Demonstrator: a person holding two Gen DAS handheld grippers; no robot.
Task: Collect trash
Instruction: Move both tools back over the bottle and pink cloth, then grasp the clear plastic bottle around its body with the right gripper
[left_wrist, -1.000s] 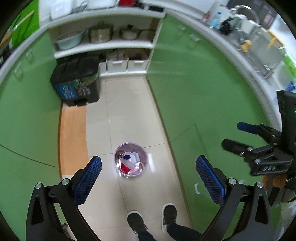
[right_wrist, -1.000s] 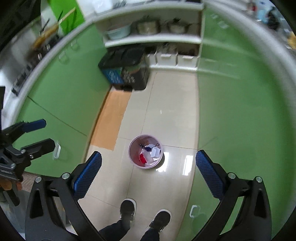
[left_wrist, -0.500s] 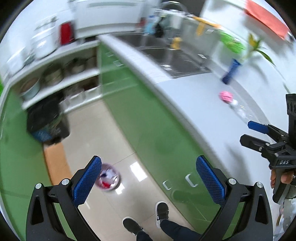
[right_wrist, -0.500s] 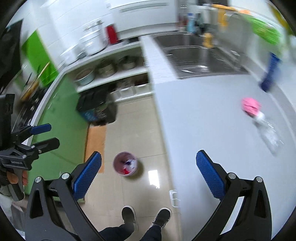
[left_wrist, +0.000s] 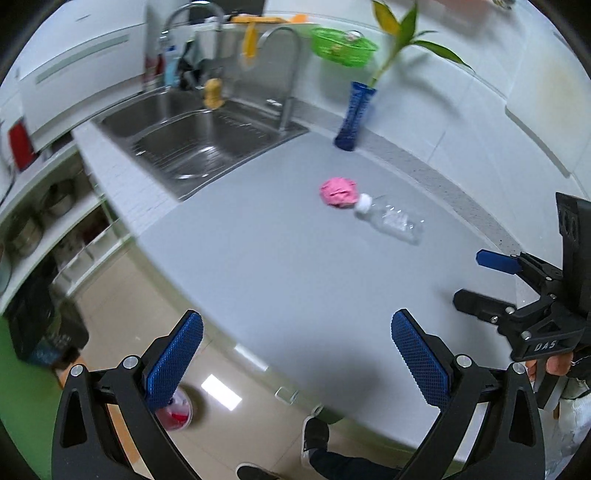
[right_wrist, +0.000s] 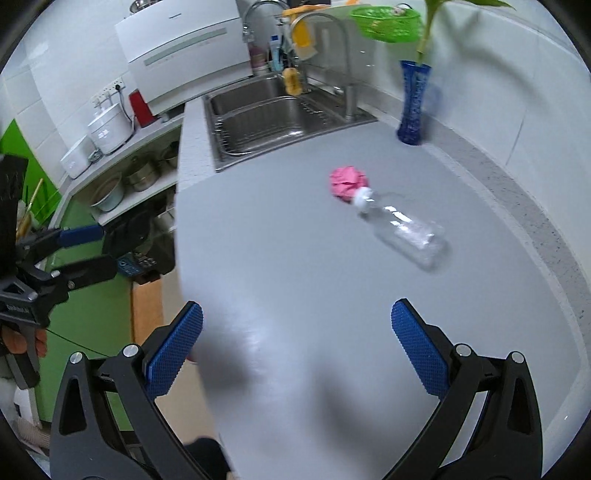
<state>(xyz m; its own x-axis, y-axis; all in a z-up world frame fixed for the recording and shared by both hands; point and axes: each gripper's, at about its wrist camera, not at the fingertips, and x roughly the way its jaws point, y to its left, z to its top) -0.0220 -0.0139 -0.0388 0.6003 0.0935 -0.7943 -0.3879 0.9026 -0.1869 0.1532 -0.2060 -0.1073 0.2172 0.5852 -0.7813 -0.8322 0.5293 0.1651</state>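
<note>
— While we look across the grey surface (right_wrist: 303, 266), which containers do we see?

— We see a clear plastic bottle (right_wrist: 404, 230) lying on its side, apparently empty, its white cap touching a crumpled pink wad (right_wrist: 348, 182). Beyond the bottle a blue vase (right_wrist: 413, 105) stands upright with a green stem in it. Left of the vase is the steel sink (left_wrist: 199, 142); we cannot tell what it holds. On the floor, below the surface edge, a small pink bin (left_wrist: 179, 408) shows something red inside.

— How do we hold the tools?

— Our left gripper (left_wrist: 297, 356) hangs over the surface edge, nearer us than the bottle. Our right gripper (right_wrist: 297, 349) hovers above the surface, also short of the bottle.

— And the fingers?

— Both pairs are spread wide, holding and touching nothing.
</note>
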